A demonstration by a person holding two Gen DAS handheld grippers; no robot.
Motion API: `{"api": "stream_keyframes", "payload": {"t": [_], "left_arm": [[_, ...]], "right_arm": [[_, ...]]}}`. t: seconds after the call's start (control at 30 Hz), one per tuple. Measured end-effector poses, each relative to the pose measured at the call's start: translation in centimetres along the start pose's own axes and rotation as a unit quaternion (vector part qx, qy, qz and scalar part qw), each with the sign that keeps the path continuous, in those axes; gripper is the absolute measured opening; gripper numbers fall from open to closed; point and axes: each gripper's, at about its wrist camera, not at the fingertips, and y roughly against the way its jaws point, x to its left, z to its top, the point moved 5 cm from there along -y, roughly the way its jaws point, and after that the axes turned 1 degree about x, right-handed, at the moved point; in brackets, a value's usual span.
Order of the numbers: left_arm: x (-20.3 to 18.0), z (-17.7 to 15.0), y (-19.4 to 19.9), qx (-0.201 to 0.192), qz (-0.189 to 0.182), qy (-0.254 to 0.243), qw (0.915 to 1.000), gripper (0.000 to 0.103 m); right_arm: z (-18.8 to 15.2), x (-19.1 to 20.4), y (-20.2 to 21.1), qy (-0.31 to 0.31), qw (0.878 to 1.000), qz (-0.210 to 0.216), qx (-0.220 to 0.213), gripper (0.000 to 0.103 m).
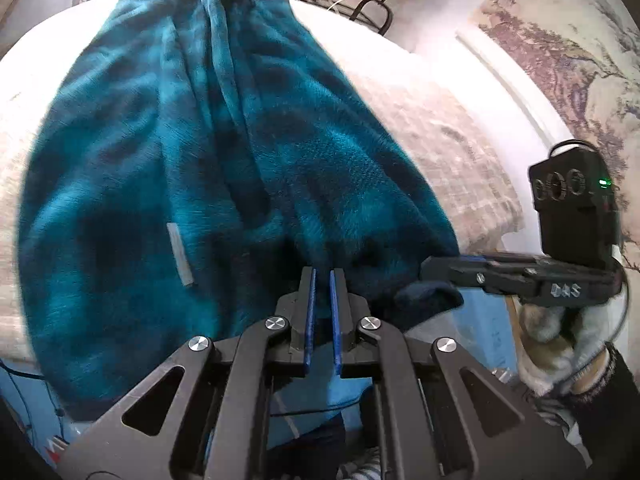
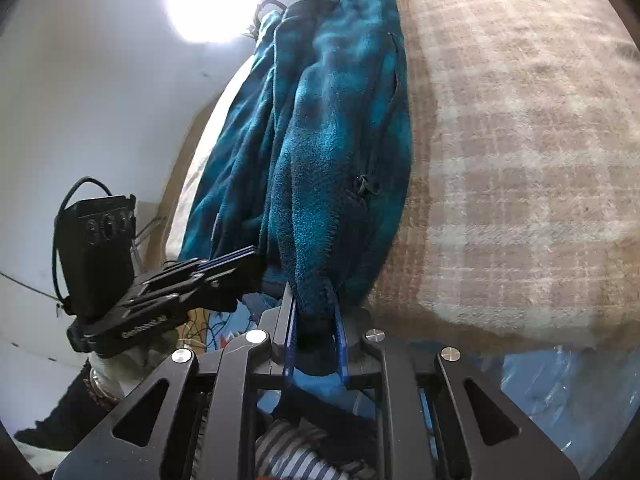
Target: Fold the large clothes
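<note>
Lying lengthwise along a checked beige blanket [image 2: 520, 184], a fluffy teal fleece garment [image 1: 192, 152] with dark plaid blotches, its near hem hanging over the bed's edge toward 6 o'clock. Bears a small grey tag [image 1: 180, 256] at 8 o'clock and a zip pull [image 2: 362, 184], no writing legible on either. Left gripper [image 1: 322, 280] jaws nearly together on the hem; right gripper [image 2: 316, 312] clamped on a bunched fold, its side lettering reading roughly "DAS".
</note>
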Motion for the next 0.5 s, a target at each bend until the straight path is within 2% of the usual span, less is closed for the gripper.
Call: {"api": "stream_keyframes", "payload": {"t": [0.07,0.13,0.17,0.23,0.37,0.5], "left_arm": [[0.4,0.0,2.5,-0.024,-0.003,-0.003,0.9997,0.009],[1.8,-0.3,5.7,-0.059,0.000,0.006,0.9983,0.038],[2.8,-0.5,7.3,-0.081,0.006,0.015,0.9966,0.058],[5.6,-1.1,10.0,-0.110,0.023,0.046,0.9926,0.061],[11.6,-2.0,11.2,-0.117,0.040,0.131,0.9836,0.061],[15.7,-2.7,10.0,-0.101,-0.002,0.215,0.9714,0.061]], "right_arm": [[0.1,0.2,1.1,0.009,1.000,0.006,-0.006,0.025],[-0.3,0.1,1.9,0.009,1.000,0.015,-0.011,0.031],[-0.4,-0.3,2.3,0.011,1.000,0.012,-0.012,0.033],[-0.8,-0.7,2.8,0.028,0.999,-0.024,-0.023,0.033],[-0.3,1.1,3.9,0.074,0.992,-0.073,-0.071,0.035],[0.0,6.1,3.8,0.168,0.977,-0.096,-0.091,0.035]]}}
